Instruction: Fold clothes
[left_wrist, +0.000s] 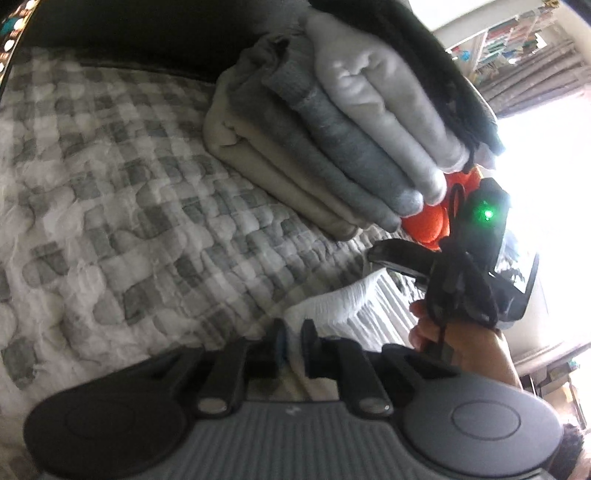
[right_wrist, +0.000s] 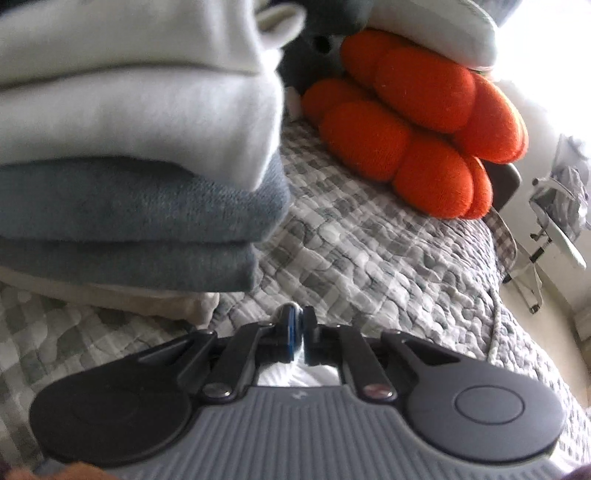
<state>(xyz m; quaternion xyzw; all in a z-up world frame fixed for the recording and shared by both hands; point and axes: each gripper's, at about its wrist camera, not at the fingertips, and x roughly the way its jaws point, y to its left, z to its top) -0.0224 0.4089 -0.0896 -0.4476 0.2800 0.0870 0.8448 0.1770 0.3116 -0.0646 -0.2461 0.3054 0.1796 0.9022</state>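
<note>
A white ribbed garment (left_wrist: 332, 302) hangs stretched between my two grippers above a checked quilt (left_wrist: 129, 221). My left gripper (left_wrist: 293, 338) is shut on one end, with white cloth showing between its fingers. The other end rises to my right gripper (left_wrist: 380, 264), held by a hand (left_wrist: 465, 343). In the right wrist view that gripper (right_wrist: 298, 325) has its pads almost together, with white cloth (right_wrist: 295, 374) just behind them. A stack of folded clothes (left_wrist: 332, 140) in beige, grey and white lies on the bed just beyond, close on the left in the right wrist view (right_wrist: 129, 166).
An orange plush cushion (right_wrist: 424, 122) leans behind the stack at the bed's far side. A dark garment (left_wrist: 443, 74) tops the stack. The quilt (right_wrist: 369, 258) runs to the bed's right edge, with floor (right_wrist: 535, 332) and a white stand (right_wrist: 554, 221) past it.
</note>
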